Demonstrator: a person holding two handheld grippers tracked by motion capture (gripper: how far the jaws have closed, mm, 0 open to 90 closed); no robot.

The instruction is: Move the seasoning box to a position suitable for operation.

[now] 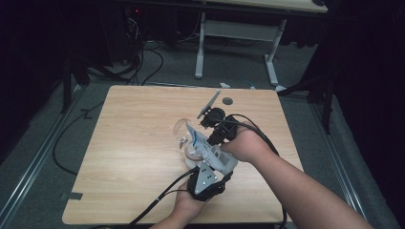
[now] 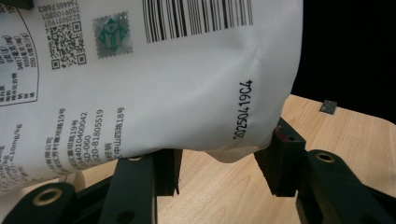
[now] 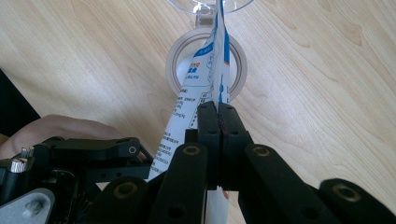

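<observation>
While your left gripper [image 2: 217,170] clasps the bottom of the white printed plastic pouch [image 2: 154,79] and your right gripper [image 3: 218,116] is clenched flat on its upper edge, you hold it tilted above the light wooden desk [image 1: 133,143], mouth aimed at the clear glass cup [image 1: 184,136], likely so the contents pour in cleanly.

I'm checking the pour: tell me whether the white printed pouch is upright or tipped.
Tipped: the white printed pouch slants from the left gripper toward the clear glass.
</observation>
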